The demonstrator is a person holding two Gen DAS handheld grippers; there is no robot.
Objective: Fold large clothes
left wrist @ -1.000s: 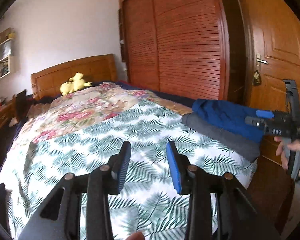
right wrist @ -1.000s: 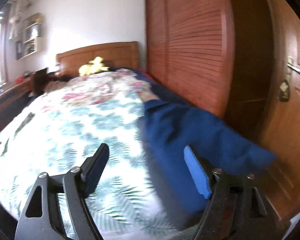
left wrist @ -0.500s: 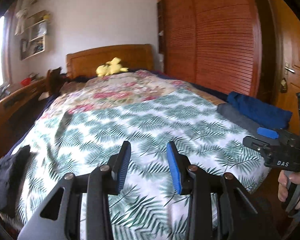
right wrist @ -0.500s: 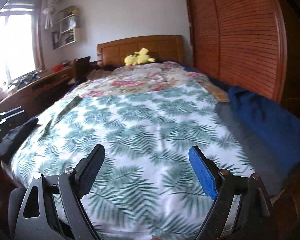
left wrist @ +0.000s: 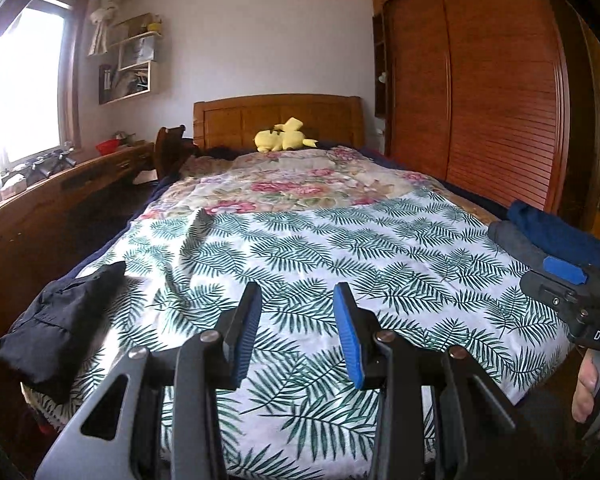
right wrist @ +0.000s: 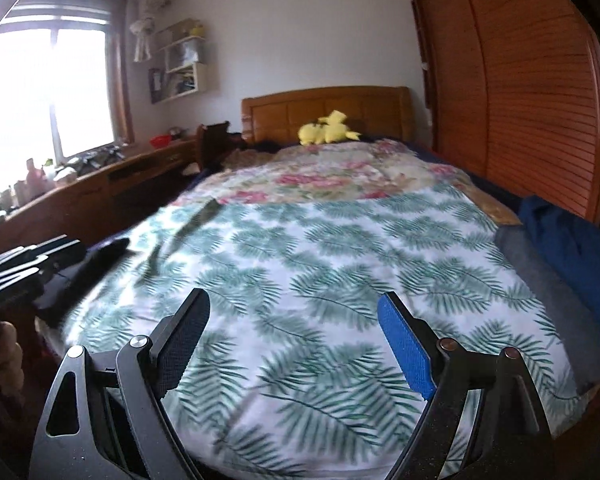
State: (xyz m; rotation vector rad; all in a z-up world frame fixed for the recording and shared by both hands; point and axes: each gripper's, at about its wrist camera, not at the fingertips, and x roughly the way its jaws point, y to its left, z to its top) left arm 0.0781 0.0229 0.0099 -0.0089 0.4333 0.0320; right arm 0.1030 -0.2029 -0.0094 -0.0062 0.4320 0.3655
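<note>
Step in hand: you reach for next garment. Left tool (left wrist: 296,320) part open, empty; right tool (right wrist: 294,340) wide, empty. Next: swing toward black jacket (left wrist: 60,320) on bed (left wrist: 380,280), grip edge.

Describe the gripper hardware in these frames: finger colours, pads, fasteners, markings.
Both are black, angular two-finger units with cut-out linkage arms and silver pivot bolts. The left gripper has blue ribbed pads on both fingers. The right gripper shows one blue textured pad and one black-looking one; its body carries white "DAS" lettering and a blue block.
</note>
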